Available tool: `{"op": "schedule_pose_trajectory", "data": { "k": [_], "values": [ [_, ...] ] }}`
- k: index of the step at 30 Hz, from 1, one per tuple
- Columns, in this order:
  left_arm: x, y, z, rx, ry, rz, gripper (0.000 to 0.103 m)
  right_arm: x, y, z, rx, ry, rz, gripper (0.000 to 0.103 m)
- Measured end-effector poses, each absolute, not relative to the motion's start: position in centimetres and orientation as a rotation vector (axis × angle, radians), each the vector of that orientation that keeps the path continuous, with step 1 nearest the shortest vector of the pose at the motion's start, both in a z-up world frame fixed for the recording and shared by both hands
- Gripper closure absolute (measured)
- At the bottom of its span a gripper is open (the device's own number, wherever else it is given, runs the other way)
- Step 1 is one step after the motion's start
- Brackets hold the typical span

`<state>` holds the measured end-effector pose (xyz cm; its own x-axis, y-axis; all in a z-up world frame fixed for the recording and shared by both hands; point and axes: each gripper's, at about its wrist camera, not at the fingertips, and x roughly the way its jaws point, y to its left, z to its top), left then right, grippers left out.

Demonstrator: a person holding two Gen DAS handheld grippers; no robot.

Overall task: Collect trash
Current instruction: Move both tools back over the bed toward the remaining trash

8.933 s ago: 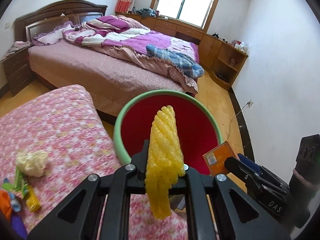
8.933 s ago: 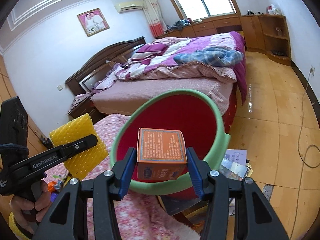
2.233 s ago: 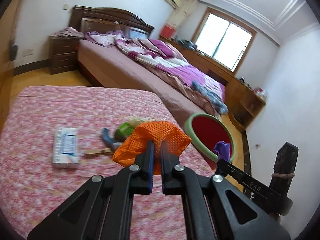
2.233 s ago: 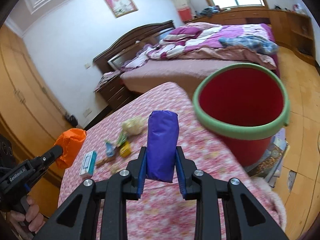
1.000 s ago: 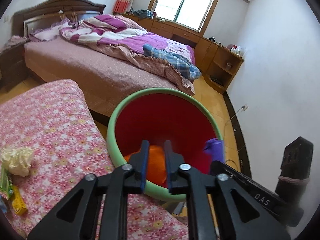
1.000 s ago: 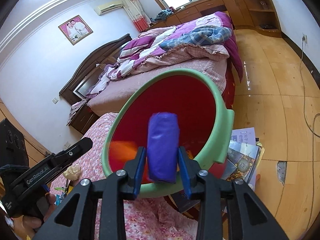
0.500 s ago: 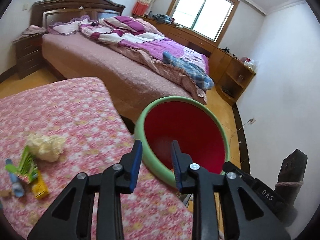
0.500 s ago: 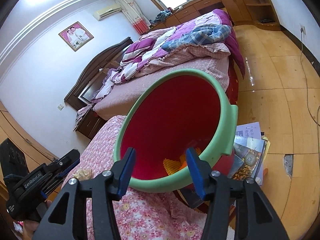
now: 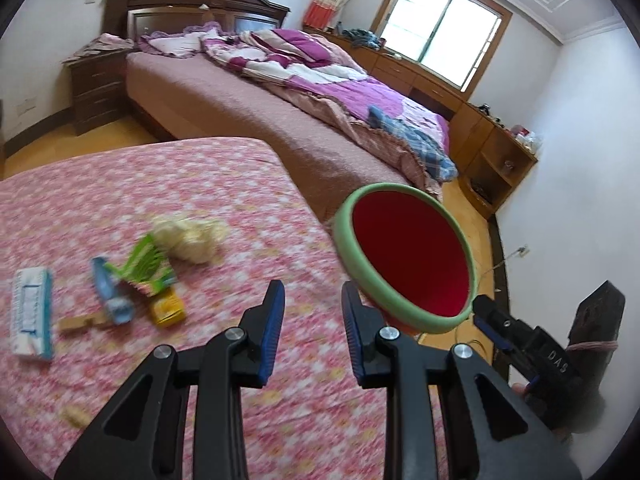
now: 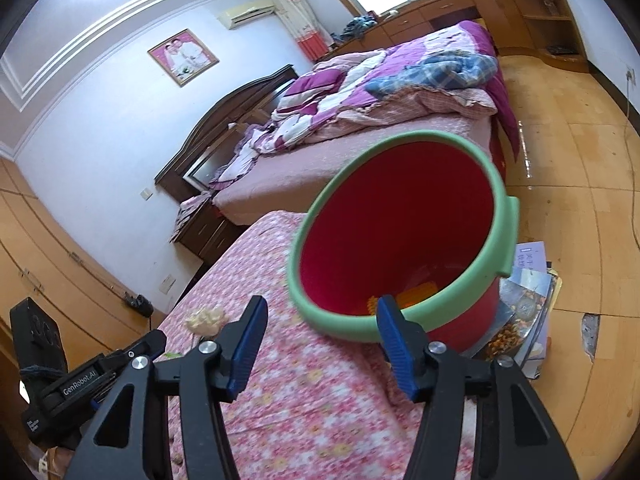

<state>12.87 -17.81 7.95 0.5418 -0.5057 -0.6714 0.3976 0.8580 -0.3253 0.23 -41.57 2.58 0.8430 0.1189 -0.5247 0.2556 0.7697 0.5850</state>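
Your trash on the flowered cover [image 9: 120, 208] is smeared by motion: the white box [image 9: 30, 316] shows no readable print, and the green wrapper [image 9: 146, 268] blurs into its neighbours. The bucket [image 10: 502, 248] hides most of its contents; perhaps something yellow-orange [image 10: 416, 294] lies inside.

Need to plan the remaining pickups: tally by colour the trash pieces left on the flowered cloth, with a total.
cream crumpled wad: 1
green striped wrapper: 1
blue wrapper: 1
yellow packet: 1
white-and-blue pack: 1
tan bits: 2
Total: 7 (the view is blurred, so the small tan bits are the least certain)
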Motion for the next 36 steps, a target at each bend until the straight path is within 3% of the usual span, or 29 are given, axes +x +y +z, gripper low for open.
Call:
{"op": "schedule_pose_trajectory", "data": {
  "k": [17, 36],
  "values": [
    [9.3, -7.8, 9.3, -0.186, 0.779, -0.341, 0.075, 1.4, -33.4, 2.5, 0.619, 0.681, 0.049, 0.042],
    [10.5, 0.8, 5.6, -0.185, 0.843, -0.152, 0.075, 1.5, -28.6, 2.2, 0.534, 0.759, 0.089, 0.041]
  ]
}}
